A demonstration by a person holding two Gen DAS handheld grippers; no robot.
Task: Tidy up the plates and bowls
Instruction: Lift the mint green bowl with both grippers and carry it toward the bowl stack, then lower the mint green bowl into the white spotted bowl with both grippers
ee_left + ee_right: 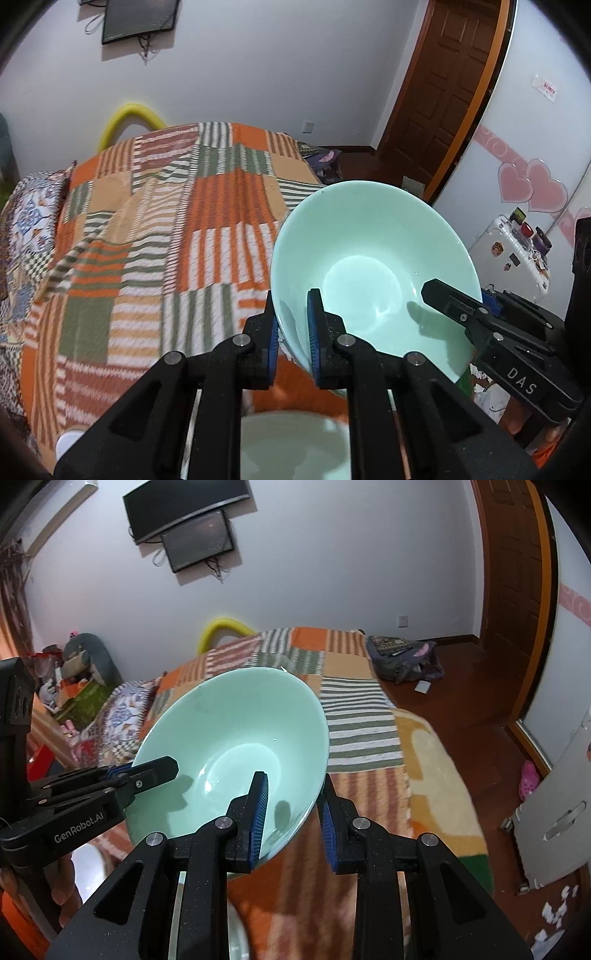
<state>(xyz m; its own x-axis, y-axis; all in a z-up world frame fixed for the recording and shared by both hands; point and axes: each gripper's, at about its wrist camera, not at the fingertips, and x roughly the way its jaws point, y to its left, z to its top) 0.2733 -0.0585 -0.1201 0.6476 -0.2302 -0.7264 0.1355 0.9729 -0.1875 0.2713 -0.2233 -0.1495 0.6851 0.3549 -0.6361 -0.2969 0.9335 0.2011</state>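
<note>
Currently the green bowl [373,273] is held aloft over the bed [155,236], its rim clenched on opposite sides by the left tool [293,332] and right tool [291,808]; likely next: lowering it level into the pale dish [295,443] below.
</note>
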